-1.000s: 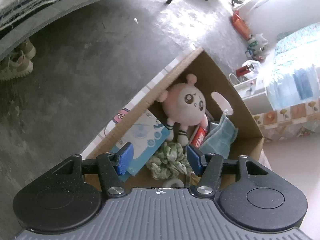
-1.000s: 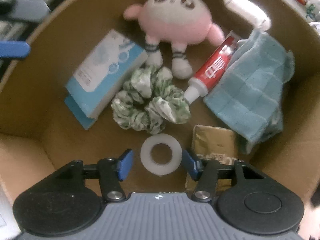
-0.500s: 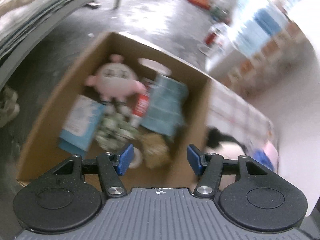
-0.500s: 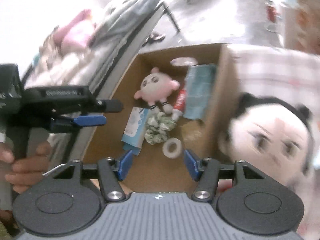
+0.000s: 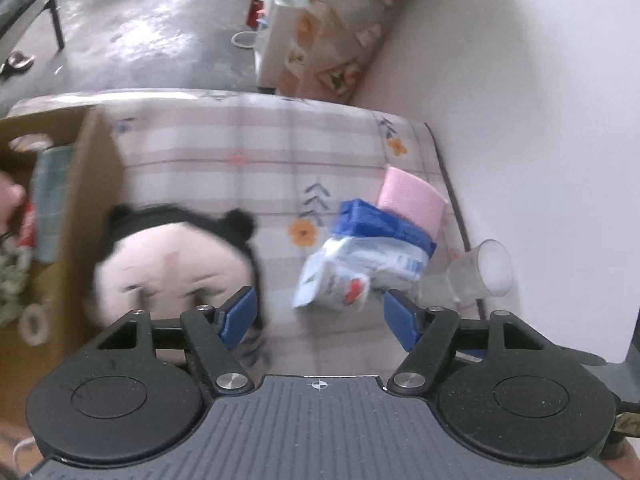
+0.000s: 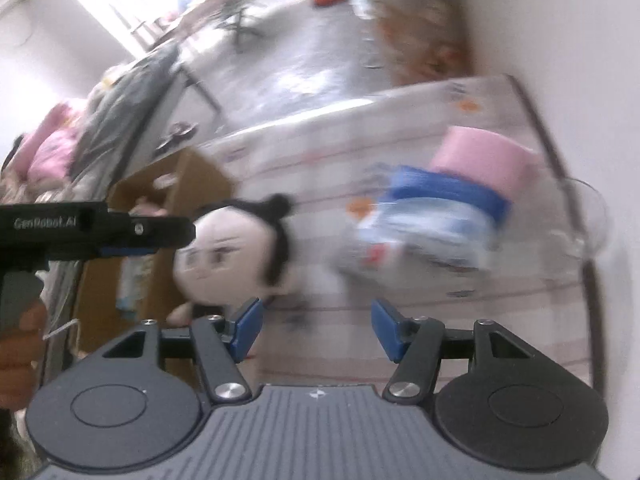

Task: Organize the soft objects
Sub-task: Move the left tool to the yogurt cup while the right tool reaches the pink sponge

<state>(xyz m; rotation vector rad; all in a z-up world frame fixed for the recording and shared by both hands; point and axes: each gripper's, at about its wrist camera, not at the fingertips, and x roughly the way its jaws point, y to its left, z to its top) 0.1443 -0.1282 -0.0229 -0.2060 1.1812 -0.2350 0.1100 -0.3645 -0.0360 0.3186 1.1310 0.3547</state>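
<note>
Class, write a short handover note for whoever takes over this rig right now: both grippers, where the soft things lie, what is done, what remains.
Left gripper: open, empty, above the bed.
Right gripper: open, empty, also above the bed.
Cardboard box on the bed's left already holds a pink plush, a teal cloth and a scrunchie.
Outside it on the checked sheet: black-haired plush head beside the box wall, blue-white soft pack, pink item behind it, clear cup near the wall.
Left to do: likely box the plush head first, then the other soft items.

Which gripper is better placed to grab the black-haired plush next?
Left, probably. The plush lies just ahead of the open left gripper, against its left fingertip. The right gripper, also open, views it from farther back and off to the side.
</note>
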